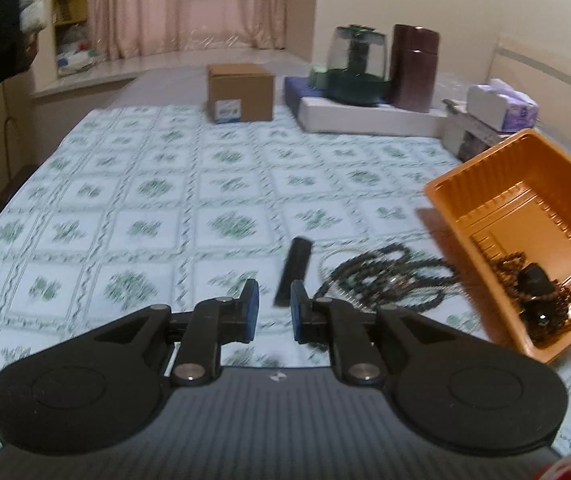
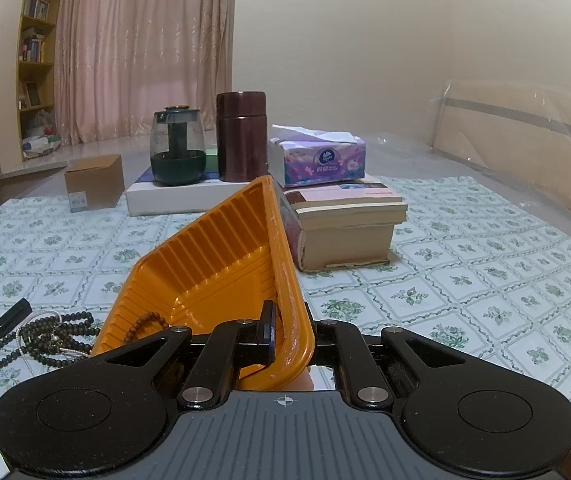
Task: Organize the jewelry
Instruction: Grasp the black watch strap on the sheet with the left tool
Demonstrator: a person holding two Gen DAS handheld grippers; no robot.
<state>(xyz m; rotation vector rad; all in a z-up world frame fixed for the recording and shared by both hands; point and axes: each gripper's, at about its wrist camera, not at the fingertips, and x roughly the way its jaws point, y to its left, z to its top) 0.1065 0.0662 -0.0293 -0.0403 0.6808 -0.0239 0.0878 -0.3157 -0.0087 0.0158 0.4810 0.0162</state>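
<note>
An orange plastic tray (image 1: 497, 184) is tilted up on the flowered tablecloth, with dark bead bracelets (image 1: 533, 280) inside. My right gripper (image 2: 291, 330) is shut on the tray's near rim (image 2: 285, 280) and holds it tipped; a brown bead bracelet (image 2: 145, 326) lies in it. Dark bead necklaces (image 1: 381, 276) lie in a heap on the cloth left of the tray, also in the right wrist view (image 2: 41, 340). A flat black bar (image 1: 294, 276) lies beside them. My left gripper (image 1: 274, 312) is open and empty, just short of the bar.
At the back stand a cardboard box (image 1: 240, 92), a glass teapot (image 1: 357, 66), a brown canister (image 1: 413, 68) on a white board, a tissue box (image 2: 317, 156) and a stack of books (image 2: 345, 224).
</note>
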